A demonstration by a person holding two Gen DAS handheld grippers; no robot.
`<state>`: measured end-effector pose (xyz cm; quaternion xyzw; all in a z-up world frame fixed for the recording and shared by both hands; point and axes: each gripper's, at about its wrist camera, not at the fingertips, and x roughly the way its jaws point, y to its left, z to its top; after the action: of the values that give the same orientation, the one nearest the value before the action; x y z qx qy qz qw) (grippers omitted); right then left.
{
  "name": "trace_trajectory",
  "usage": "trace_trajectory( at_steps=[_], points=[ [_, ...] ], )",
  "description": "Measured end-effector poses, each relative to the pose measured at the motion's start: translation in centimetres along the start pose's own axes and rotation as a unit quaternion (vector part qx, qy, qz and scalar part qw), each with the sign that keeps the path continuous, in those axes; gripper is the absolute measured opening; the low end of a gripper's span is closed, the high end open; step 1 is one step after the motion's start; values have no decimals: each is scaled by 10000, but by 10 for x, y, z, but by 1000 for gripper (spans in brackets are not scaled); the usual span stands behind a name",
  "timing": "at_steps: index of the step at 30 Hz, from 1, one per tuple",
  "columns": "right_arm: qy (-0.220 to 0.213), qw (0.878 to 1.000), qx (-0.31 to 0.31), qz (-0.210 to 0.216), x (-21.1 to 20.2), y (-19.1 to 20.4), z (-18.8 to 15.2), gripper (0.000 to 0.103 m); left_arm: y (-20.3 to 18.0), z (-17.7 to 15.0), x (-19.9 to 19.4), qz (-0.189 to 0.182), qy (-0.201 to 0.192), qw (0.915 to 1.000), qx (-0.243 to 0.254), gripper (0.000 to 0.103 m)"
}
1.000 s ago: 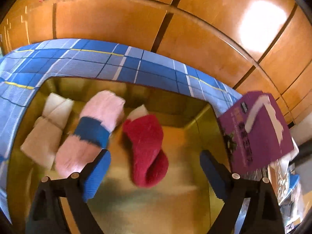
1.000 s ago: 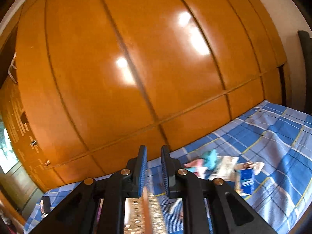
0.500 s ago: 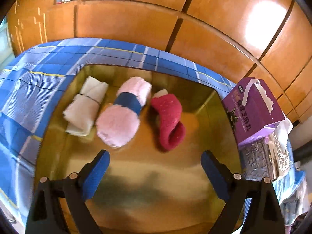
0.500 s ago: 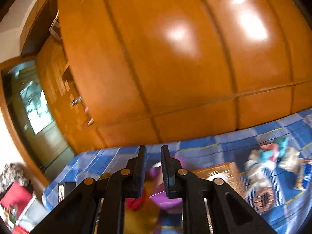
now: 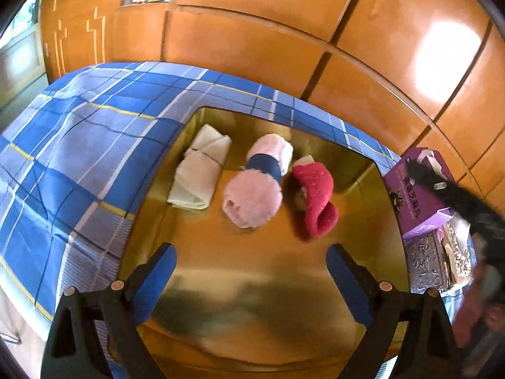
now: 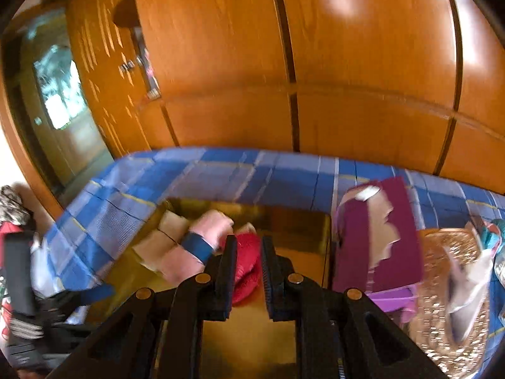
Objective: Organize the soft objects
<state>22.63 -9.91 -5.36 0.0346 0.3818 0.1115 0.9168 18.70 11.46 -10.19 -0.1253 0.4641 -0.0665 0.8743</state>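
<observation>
A gold box (image 5: 252,287) lies on the blue plaid bed. At its far end, side by side, lie a folded white cloth (image 5: 199,170), a pink fluffy roll with a blue band (image 5: 255,189) and a red sock (image 5: 315,202). My left gripper (image 5: 249,259) hangs open above the box's bare near half, holding nothing. The right gripper (image 6: 248,246) is shut with nothing in it and points down at the red sock (image 6: 246,262) from above. In the left wrist view it shows as a dark blur (image 5: 457,202) at the right edge.
A purple tissue box (image 5: 419,195) stands against the gold box's right side, with an embossed metallic box (image 5: 426,265) nearer to me. The plaid sheet (image 5: 79,158) spreads left. Wooden wardrobe doors (image 5: 252,31) rise right behind the bed.
The left gripper has drawn back from the three soft items, still open. The right view swung from the wardrobe doors down onto the gold box, its gripper still shut.
</observation>
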Motion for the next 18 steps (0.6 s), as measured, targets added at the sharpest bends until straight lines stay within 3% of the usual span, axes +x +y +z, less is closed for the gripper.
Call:
trace_trajectory(
  at_steps=[5, 12, 18],
  points=[
    [437, 9980, -41, -447, 44, 2, 0, 14, 15, -2, -4, 27, -22, 9999, -166, 96],
    [728, 9920, -155, -1022, 82, 8, 5, 14, 25, -5, -4, 50, 16, 9996, -287, 96],
    [1139, 9835, -185, -1395, 110, 6, 2, 27, 23, -6, -3, 18, 63, 9995, -296, 96]
  ],
)
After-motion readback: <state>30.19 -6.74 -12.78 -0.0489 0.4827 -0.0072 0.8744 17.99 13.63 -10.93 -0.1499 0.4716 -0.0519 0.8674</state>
